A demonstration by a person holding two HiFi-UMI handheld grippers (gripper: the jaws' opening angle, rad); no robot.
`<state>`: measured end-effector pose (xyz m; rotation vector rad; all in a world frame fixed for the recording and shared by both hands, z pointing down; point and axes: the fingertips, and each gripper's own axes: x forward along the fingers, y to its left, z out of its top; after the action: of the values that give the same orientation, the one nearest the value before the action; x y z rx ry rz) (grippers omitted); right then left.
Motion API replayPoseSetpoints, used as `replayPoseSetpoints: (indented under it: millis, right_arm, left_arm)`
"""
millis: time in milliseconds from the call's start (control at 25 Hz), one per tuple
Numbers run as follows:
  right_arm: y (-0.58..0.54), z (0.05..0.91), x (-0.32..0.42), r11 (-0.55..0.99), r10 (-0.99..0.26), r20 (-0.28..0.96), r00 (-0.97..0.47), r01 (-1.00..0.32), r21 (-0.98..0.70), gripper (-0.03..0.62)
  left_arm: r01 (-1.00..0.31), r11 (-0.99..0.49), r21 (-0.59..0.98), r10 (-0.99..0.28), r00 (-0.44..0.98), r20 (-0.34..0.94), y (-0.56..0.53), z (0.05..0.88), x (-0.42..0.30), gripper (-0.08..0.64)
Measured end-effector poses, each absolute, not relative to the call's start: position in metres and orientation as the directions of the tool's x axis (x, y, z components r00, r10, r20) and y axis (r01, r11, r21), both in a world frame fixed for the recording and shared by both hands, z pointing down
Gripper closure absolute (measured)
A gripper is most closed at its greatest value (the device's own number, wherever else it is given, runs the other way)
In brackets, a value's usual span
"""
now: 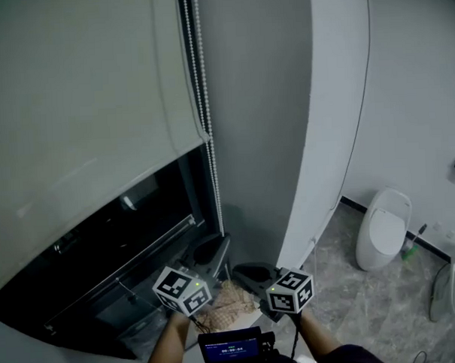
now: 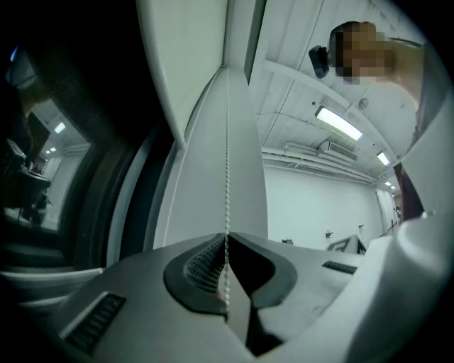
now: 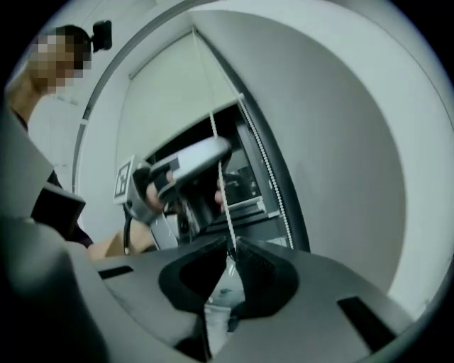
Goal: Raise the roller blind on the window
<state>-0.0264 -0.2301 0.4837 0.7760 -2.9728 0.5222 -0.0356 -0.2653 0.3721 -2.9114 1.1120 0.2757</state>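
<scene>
I'm pinching the bead chain (image 2: 227, 142) tight in my left gripper (image 2: 227, 244) and right gripper (image 3: 233, 249), below the roller blind (image 1: 81, 108), beside the window (image 1: 117, 249).

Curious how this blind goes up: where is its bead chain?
The bead chain hangs right of the roller blind in the head view, pinched below by the left gripper and right gripper.

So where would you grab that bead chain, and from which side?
Take one strand of the bead chain on its free stretch below the bottom edge of the blind, coming in level from the room side. It hangs thin and straight, so tongs can close across it; the beads should resist slipping. The left tongs and right tongs both pinch it so.
</scene>
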Motion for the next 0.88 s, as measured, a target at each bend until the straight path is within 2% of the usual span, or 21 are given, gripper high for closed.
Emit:
replayPoseSetpoints:
  millis: [120,240,480,640,720,800,880]
  right_arm:
    - [-0.241,0.433,-0.013,0.823,-0.506,-0.038,-0.862,-0.469,-0.320,0.568]
    - [-0.246,0.358,-0.009,0.862,-0.484,-0.193,-0.853,-0.428,-0.272,0.456]
    - [-0.252,0.237,-0.019,0.892,-0.443,-0.346,-0.827,-0.446,-0.076,0.456]
    - [-0.249,0.184,-0.030,0.894,-0.409,-0.389,-0.826,-0.448,0.011,0.456]
    - [-0.251,0.175,-0.038,0.889,-0.411,-0.384,-0.827,-0.457,0.030,0.459]
    - [-0.254,0.174,-0.044,0.882,-0.421,-0.373,-0.827,-0.469,0.044,0.571]
    - [-0.255,0.176,-0.044,0.877,-0.426,-0.371,-0.825,-0.477,0.055,0.575]
  left_arm:
    - [-0.670,-0.737,0.090,-0.676,0.725,-0.134,-0.262,0.404,-0.042,0.538]
    - [-0.675,-0.728,0.119,-0.686,0.721,-0.103,-0.261,0.429,-0.042,0.540]
    - [-0.682,-0.717,0.146,-0.693,0.719,-0.049,-0.255,0.470,-0.041,0.540]
    - [-0.687,-0.712,0.144,-0.697,0.716,-0.035,-0.253,0.475,-0.037,0.540]
    - [-0.684,-0.715,0.145,-0.694,0.719,-0.031,-0.254,0.474,-0.036,0.540]
    - [-0.679,-0.718,0.154,-0.690,0.723,-0.028,-0.254,0.474,-0.035,0.540]
    - [-0.672,-0.722,0.164,-0.685,0.728,-0.032,-0.252,0.474,-0.037,0.538]
